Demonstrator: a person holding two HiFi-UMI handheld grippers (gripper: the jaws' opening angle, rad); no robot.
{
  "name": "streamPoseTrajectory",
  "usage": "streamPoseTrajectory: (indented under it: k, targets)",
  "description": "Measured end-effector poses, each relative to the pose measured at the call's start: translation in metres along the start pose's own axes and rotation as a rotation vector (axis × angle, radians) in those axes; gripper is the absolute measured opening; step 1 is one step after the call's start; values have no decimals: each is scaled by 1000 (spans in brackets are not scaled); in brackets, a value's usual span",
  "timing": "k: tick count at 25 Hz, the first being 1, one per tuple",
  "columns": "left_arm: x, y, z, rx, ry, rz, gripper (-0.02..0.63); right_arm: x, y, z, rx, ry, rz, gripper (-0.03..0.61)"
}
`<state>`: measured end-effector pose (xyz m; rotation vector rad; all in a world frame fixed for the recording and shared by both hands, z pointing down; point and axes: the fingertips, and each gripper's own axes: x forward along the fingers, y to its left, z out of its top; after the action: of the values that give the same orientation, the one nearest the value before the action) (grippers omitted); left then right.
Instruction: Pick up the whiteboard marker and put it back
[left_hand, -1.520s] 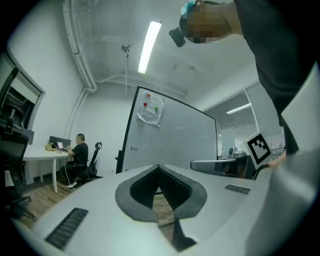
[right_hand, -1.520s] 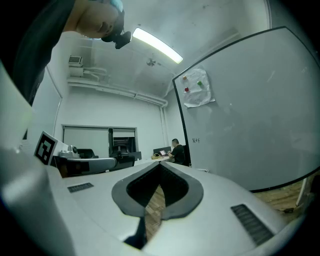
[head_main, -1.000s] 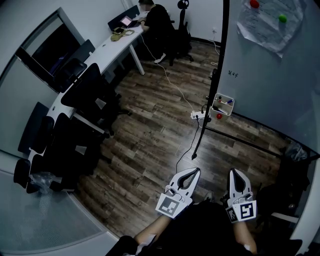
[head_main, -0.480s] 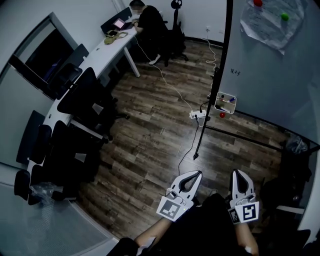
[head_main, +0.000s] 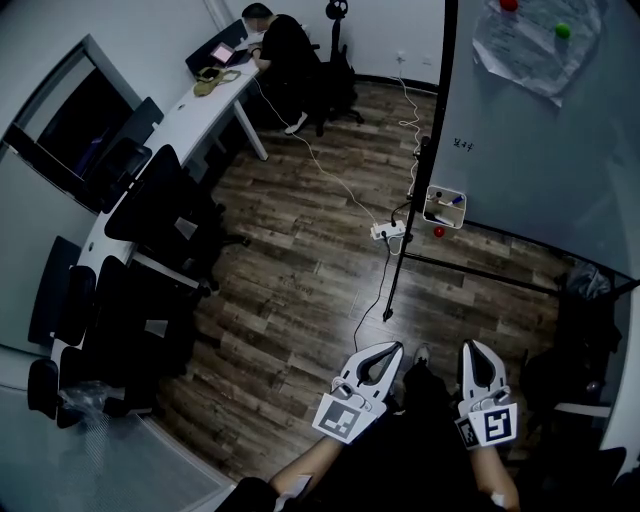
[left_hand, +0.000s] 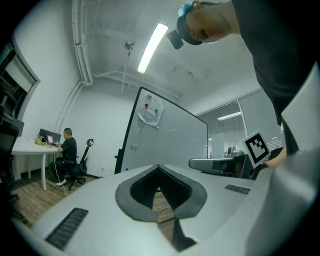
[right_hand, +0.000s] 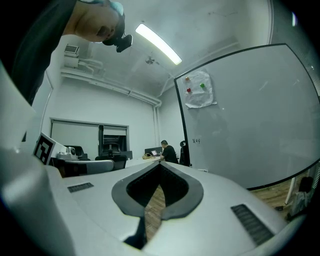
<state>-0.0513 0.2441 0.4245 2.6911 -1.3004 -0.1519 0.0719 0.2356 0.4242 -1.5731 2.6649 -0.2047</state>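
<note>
Moved since a second ago: my head view has swung, so the seated person (head_main: 283, 42) sits further left in it, and one shoe (head_main: 421, 354) now shows between the two grippers; the grippers themselves have barely shifted.
Left gripper (head_main: 397, 346): one of two, low in the head view, jaws together at the tips, nothing between them.
Right gripper (head_main: 470, 344): beside the left one, jaws likewise closed tip to tip and empty.
Whiteboard marker (head_main: 453, 200): lies in the single small tray (head_main: 430, 194), well apart from both grippers; how many pens share it I cannot count.
Tray position: hangs on the black stand at the left edge of the one whiteboard (head_main: 540, 150).
Magnets: three that I can make out, one red dot (head_main: 438, 231) just below the tray, plus one red and one green (head_main: 562, 30) on the single crumpled sheet (head_main: 535, 50) high on the board.
Floor: one white power strip (head_main: 388, 230) near the stand's foot, cables running from it.
Desk (head_main: 165, 125): one long white top with a row of dark chairs, too overlapped to count.
</note>
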Motion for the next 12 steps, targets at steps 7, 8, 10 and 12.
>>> streamPoseTrajectory:
  k: [7, 8, 10, 12]
  targets:
    - [19, 7, 1, -2, -2, -1, 8, 17, -13, -1, 22, -8, 1, 14]
    - [22, 8, 1, -1, -2, 0, 8, 19, -15, -3, 18, -2, 7, 14]
    - [29, 12, 2, 4, 0, 4, 8, 25, -19, -6, 11, 14, 20, 14]
    - [37, 15, 2, 5, 1, 7, 8, 32, -24, -5, 13, 15, 30, 14]
